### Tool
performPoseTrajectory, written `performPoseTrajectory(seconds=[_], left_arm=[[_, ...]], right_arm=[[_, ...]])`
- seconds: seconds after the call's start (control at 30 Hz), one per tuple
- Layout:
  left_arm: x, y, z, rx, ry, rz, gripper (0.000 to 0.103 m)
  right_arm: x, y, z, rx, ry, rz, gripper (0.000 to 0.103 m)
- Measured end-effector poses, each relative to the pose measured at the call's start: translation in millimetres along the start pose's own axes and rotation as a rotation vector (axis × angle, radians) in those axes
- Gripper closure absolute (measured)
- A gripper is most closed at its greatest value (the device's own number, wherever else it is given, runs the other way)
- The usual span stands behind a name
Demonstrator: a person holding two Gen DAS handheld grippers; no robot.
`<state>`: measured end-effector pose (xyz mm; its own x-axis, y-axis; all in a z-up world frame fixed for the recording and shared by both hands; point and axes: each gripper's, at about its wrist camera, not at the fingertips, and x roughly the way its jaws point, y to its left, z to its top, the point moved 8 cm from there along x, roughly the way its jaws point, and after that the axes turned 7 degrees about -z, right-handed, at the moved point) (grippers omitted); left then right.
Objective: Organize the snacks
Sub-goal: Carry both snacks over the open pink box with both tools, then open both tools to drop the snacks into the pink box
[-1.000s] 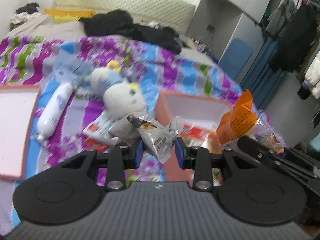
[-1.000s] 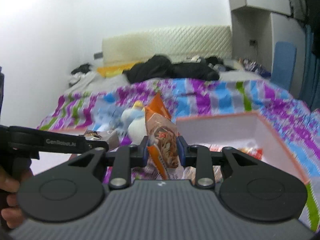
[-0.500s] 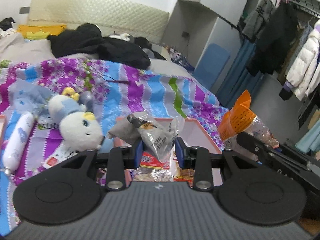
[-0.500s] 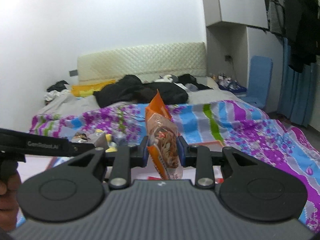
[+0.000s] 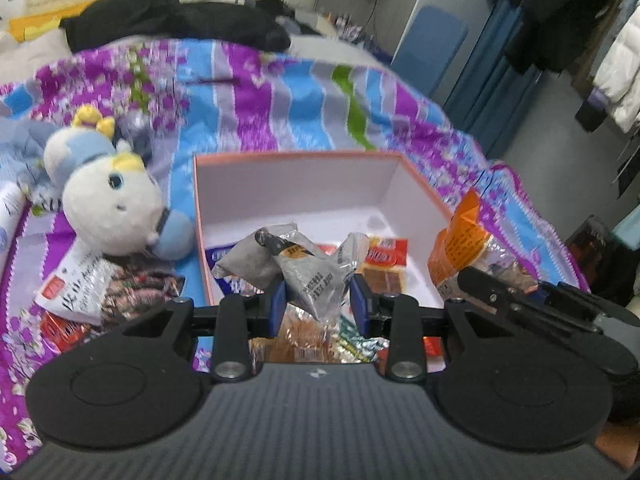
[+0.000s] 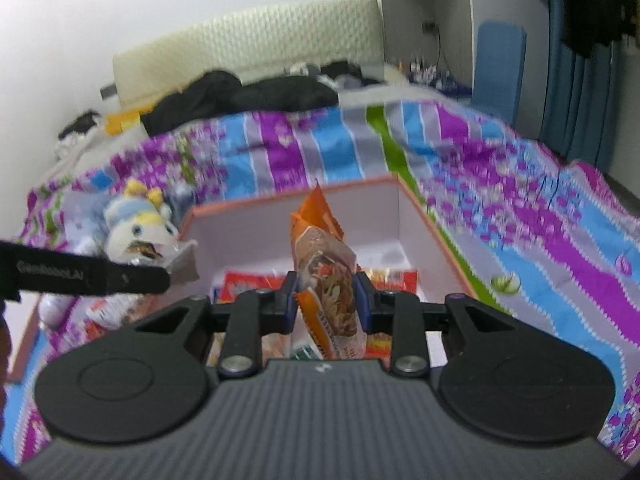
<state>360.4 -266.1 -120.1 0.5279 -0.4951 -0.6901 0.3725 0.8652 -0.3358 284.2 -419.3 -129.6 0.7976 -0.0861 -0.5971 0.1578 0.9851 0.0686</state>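
Note:
My left gripper (image 5: 318, 304) is shut on a grey snack packet (image 5: 308, 272) and holds it over the near end of an open pink-rimmed box (image 5: 296, 184) with several snack packs inside. My right gripper (image 6: 325, 300) is shut on an orange snack bag (image 6: 324, 276), held upright above the same box (image 6: 396, 220). The orange bag also shows at the right of the left wrist view (image 5: 464, 240). The left gripper's arm shows at the left of the right wrist view (image 6: 80, 276).
The box lies on a bed with a purple, blue and grey striped blanket (image 5: 280, 92). A white and blue plush toy (image 5: 112, 204) lies left of the box, with loose snack packs (image 5: 80, 292) in front of it. Black clothes (image 5: 168, 16) are piled at the headboard.
Both grippers have moved with their snacks from beside the box to above its near end and tilted downward. The inside of the box is now in view.

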Motion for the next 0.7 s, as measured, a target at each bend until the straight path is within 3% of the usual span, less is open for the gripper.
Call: performPoseTrajectory(seconds=[0.23, 0.43, 0.5, 0.6, 0.7], left_arm=[[34, 15, -12, -0.023, 0.064, 0.028, 0.064], [41, 20, -17, -0.044, 0.100, 0.020, 0.064], [40, 18, -18, -0.004, 0.125, 0.043, 0.061], [28, 16, -16, 0.013, 0.096, 0.058, 0.049], [12, 13, -11, 0.002, 0.065, 0.039, 0.048]], right_arm=[[35, -5, -30, -0.001, 0.098, 0.007, 0.069], [38, -3, -33, -0.003, 0.114, 0.015, 0.067], [36, -5, -33, -0.002, 0.115, 0.006, 0.057], [31, -7, -32, 0.010, 0.115, -0.001, 0.052], [23, -8, -27, 0.024, 0.104, -0.006, 0.052]])
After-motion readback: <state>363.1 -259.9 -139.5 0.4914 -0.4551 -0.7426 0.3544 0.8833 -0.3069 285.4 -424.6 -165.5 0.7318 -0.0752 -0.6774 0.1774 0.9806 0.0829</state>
